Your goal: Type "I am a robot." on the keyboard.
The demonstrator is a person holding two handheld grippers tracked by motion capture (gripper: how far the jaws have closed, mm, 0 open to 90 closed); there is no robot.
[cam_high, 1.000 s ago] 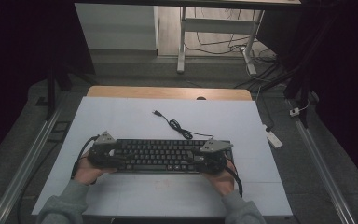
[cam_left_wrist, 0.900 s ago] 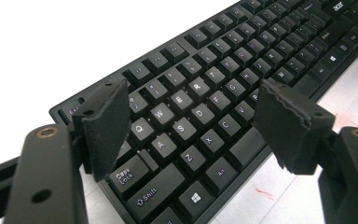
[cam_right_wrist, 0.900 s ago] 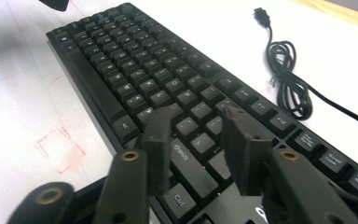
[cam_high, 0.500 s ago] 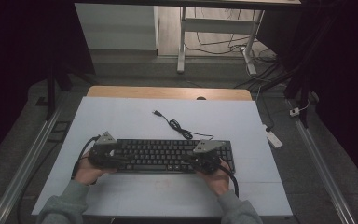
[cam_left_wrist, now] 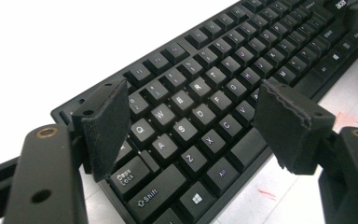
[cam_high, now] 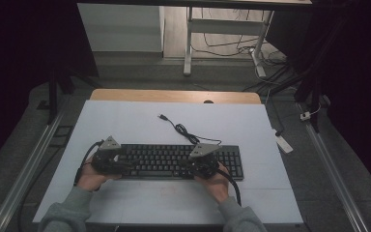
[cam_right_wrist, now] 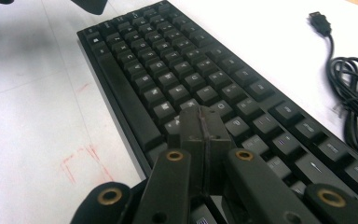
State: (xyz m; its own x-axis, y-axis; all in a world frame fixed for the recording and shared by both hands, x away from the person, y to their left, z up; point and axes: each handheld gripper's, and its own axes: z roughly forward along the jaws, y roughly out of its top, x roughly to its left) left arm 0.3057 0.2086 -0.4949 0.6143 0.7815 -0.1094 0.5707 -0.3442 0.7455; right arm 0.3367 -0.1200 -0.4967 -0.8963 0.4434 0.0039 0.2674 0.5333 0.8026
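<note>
jaws of the right gripper (cam_right_wrist: 200,128) are pressing together with nothing between them, their tip resting on the keyboard (cam_high: 174,161) lying on the white desk (cam_high: 125,121). the left gripper (cam_left_wrist: 191,119) is hovering with jaws standing wide over keys reading "caps lock", "shift", "alt". both hands are gripping from the near edge, the cable (cam_right_wrist: 354,88) coiling behind.

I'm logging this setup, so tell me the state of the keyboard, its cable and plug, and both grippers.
Keyboard: flat on the white table, keys up.
Cable: loosely bunched behind the keyboard.
USB plug: lying loose on the table, unplugged.
Left gripper: jaws open, over the keyboard's left-hand keys, nothing between the pads.
Right gripper: jaws shut together, empty, tips over the keys; whether they touch a key is unclear.
</note>
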